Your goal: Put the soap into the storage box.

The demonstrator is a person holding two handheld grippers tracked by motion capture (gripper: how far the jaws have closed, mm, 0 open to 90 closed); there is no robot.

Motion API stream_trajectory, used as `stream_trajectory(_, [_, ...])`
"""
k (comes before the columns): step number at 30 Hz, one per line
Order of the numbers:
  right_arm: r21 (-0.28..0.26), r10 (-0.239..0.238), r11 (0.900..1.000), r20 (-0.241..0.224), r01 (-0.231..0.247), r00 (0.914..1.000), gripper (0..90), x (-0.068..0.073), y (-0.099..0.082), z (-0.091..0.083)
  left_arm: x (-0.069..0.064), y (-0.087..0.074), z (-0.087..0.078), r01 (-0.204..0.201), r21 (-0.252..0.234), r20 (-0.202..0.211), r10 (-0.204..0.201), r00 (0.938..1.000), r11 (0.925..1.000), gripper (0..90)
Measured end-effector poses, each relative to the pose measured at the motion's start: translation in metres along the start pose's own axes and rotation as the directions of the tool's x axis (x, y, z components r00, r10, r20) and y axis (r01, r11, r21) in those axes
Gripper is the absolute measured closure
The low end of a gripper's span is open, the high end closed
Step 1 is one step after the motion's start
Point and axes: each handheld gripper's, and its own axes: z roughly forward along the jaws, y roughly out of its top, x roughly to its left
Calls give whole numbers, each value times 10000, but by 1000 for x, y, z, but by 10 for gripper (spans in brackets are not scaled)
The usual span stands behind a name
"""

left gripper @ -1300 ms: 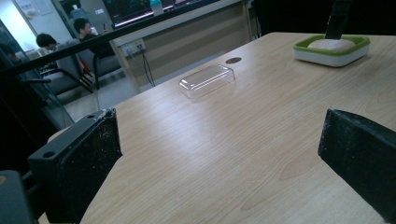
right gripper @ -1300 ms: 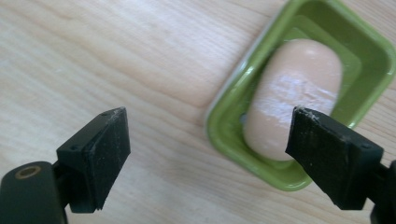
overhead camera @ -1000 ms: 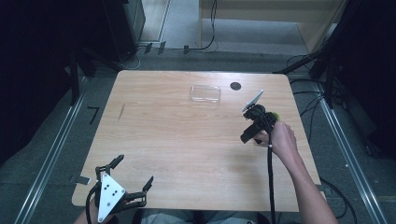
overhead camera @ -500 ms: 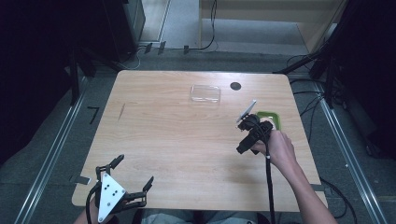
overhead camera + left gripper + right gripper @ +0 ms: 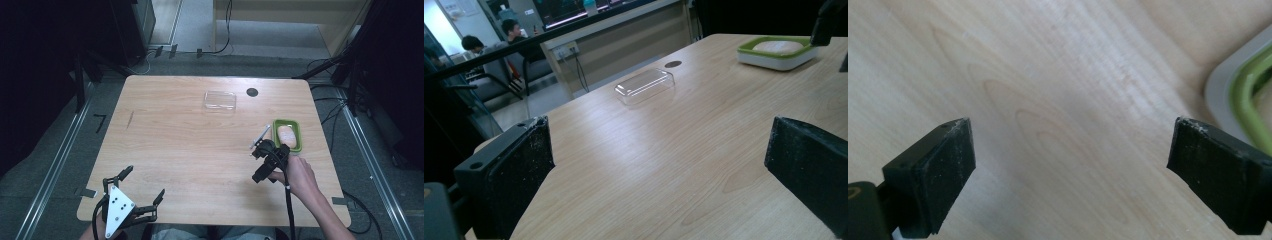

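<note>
A: Left gripper (image 5: 131, 196) is idling at the bench's (image 5: 175, 145) near edge, jaws spread, empty.

B: Right gripper (image 5: 260, 145), jaws having just opened, empty, is sitting beside the green tray (image 5: 295, 131). Looks light, rigid; pinch its rim.

We look between our left tool's (image 5: 659, 165) wide-apart jaws across the bench (image 5: 684, 150). A clear lid (image 5: 644, 86) lies near the far edge, a green tray (image 5: 777, 52) holding something pale toward the right.
</note>
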Motion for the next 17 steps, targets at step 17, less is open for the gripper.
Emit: stream_trajectory(17, [231,-696,9973,-235,701,9973,103,31,-19,22,0,0,1,-21,-3,13,21,10000,10000,0])
